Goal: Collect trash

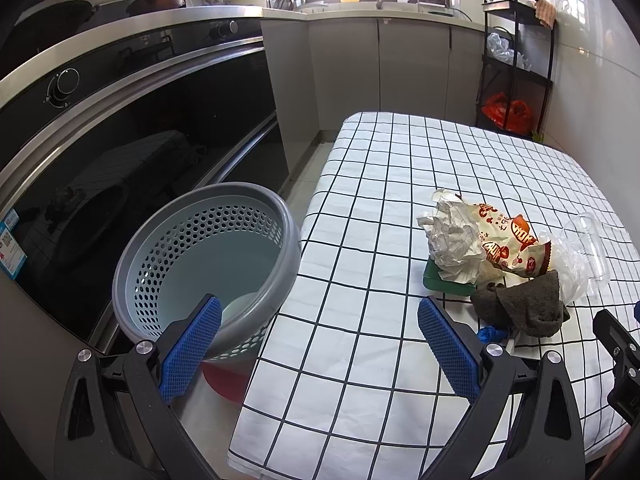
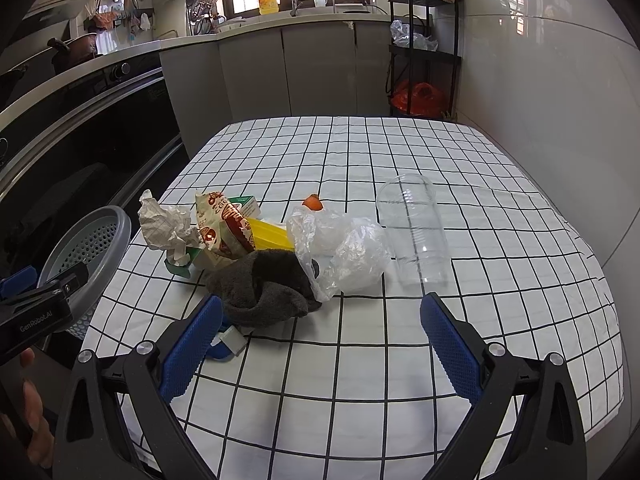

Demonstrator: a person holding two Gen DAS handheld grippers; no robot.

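Note:
A heap of trash lies on the checked tablecloth (image 2: 360,168): crumpled paper (image 2: 164,224), a red and white snack wrapper (image 2: 224,224), a yellow packet (image 2: 270,236), a dark grey cloth (image 2: 260,292), a clear plastic bag (image 2: 344,252) and a clear cup (image 2: 416,228) on its side. A grey perforated basket (image 1: 208,264) stands on the floor left of the table, with something pale at its bottom. My left gripper (image 1: 320,344) hangs open over the table's left edge, between basket and heap. My right gripper (image 2: 320,344) is open just in front of the cloth.
A dark oven front (image 1: 140,152) runs along the left. A black shelf rack (image 2: 424,48) with bags stands at the back right by the wall. A small orange piece (image 2: 312,202) lies behind the heap. A blue and white scrap (image 2: 228,344) lies by my right gripper's left finger.

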